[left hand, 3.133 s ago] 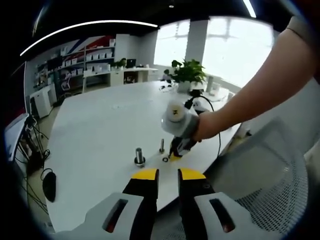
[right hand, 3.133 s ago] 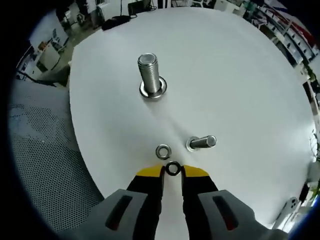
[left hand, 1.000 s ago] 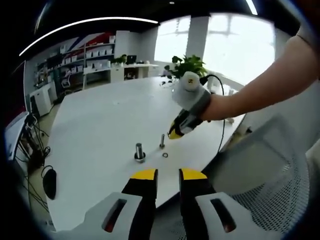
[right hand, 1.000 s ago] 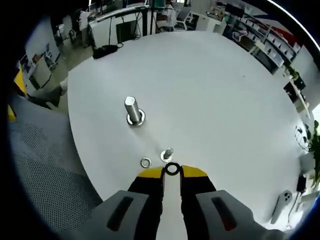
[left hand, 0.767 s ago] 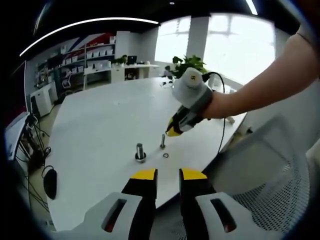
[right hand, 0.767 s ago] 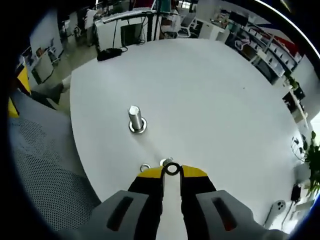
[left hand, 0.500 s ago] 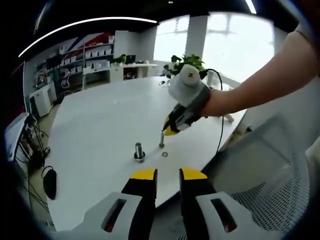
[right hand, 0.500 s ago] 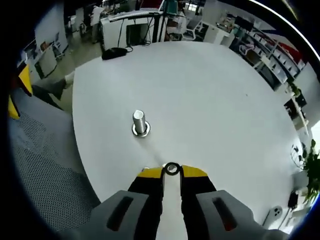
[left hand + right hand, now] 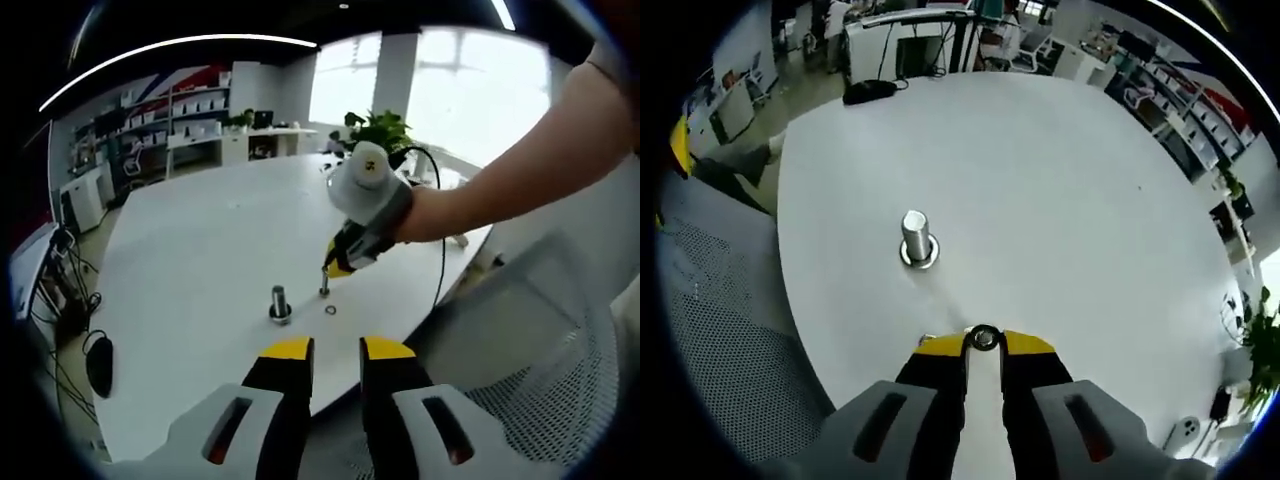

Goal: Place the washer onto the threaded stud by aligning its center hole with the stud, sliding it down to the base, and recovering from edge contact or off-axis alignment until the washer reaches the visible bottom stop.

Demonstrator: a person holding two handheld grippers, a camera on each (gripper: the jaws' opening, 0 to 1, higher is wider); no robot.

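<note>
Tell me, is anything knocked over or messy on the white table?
Nothing stands out. The big bolt and thin stud stand upright, a spare washer lies flat beside the stud, and the right gripper holds a dark washer.

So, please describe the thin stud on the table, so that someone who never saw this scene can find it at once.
Start at the white table and find the thick bolt standing upright near its front edge. Just beside it, under the yellow tips of the right gripper, stands the thin stud, with a loose washer lying flat on the table close by. It is much slimmer than the thick bolt.
</note>
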